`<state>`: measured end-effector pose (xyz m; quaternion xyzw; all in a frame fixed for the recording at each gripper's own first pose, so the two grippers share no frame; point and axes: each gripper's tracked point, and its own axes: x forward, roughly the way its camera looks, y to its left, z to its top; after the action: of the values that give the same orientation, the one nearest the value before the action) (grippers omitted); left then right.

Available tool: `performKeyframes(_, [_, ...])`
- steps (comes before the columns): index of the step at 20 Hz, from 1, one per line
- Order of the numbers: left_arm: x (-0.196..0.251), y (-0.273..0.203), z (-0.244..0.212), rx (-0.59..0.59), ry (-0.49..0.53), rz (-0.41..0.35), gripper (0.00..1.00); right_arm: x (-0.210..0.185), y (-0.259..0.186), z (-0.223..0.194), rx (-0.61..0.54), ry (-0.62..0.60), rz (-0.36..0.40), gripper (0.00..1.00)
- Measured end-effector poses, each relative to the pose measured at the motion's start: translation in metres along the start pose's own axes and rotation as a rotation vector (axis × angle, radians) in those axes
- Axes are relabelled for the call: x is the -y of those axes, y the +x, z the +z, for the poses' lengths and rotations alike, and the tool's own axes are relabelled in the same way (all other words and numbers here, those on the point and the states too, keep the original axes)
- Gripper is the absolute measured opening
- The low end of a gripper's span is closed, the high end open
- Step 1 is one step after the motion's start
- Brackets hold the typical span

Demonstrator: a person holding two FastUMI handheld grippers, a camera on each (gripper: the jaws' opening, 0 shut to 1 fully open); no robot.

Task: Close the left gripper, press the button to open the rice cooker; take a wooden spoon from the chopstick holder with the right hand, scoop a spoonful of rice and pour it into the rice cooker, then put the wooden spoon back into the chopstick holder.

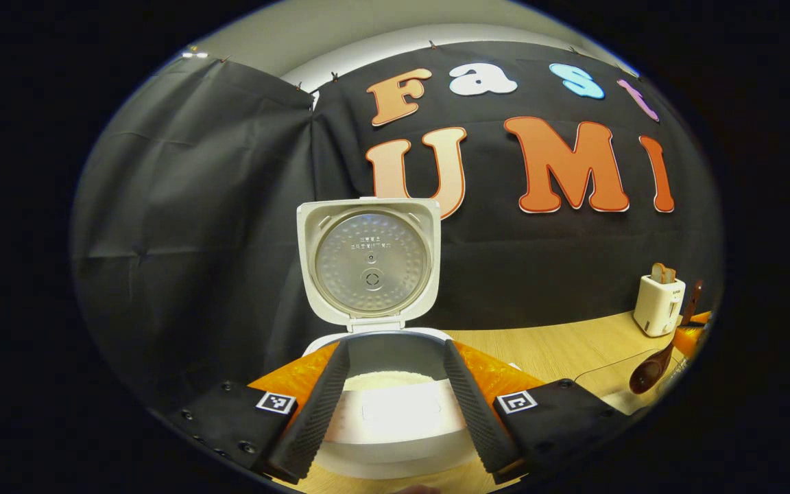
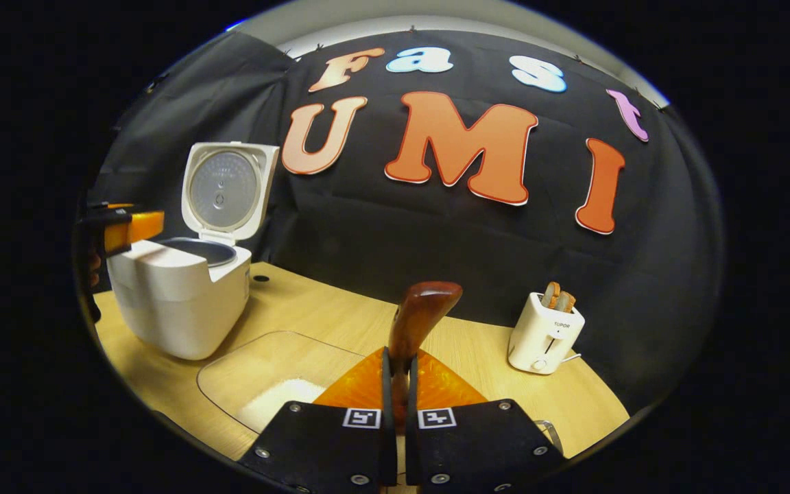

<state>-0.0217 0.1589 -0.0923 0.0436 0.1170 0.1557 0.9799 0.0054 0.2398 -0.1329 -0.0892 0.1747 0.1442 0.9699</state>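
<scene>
My left tool (image 1: 395,405) is spread wide, level, its fingers flanking the open cooker (image 1: 385,412) just ahead. My right tool (image 2: 395,405) is clenched on the spoon (image 2: 417,322), whose handle stands upright between the fingers; the rice tray (image 2: 278,377) lies just ahead-left on the bench (image 2: 340,309).

Black cloth wall (image 2: 395,233) pinned up behind, pale ceiling (image 1: 367,27) above, light wooden table (image 2: 313,302), white toaster (image 2: 544,332)

My left gripper (image 1: 395,405) hangs with its fingers spread wide, gripping nothing; my right gripper (image 2: 398,384) has both fingers pressed tight on the wooden spoon (image 2: 419,319)
</scene>
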Motion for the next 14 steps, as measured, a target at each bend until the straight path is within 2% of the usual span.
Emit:
performKeyframes(3, [-0.005, 0.000, -0.003, -0.002, -0.003, 0.004, 0.91, -0.009, 0.003, -0.023, -0.072, -0.031, 0.014, 0.05])
performKeyframes(6, [-0.009, 0.002, -0.006, -0.008, -0.018, 0.010, 0.91, -0.018, 0.000, -0.026, -0.100, 0.041, 0.043, 0.05])
performKeyframes(11, [-0.009, 0.004, -0.014, -0.025, -0.030, 0.008, 0.91, -0.058, -0.014, -0.017, -0.143, 0.242, 0.208, 0.06])
performKeyframes(14, [-0.010, 0.003, -0.017, -0.033, -0.032, 0.009, 0.91, -0.075, -0.018, -0.016, -0.187, 0.347, 0.281, 0.05])
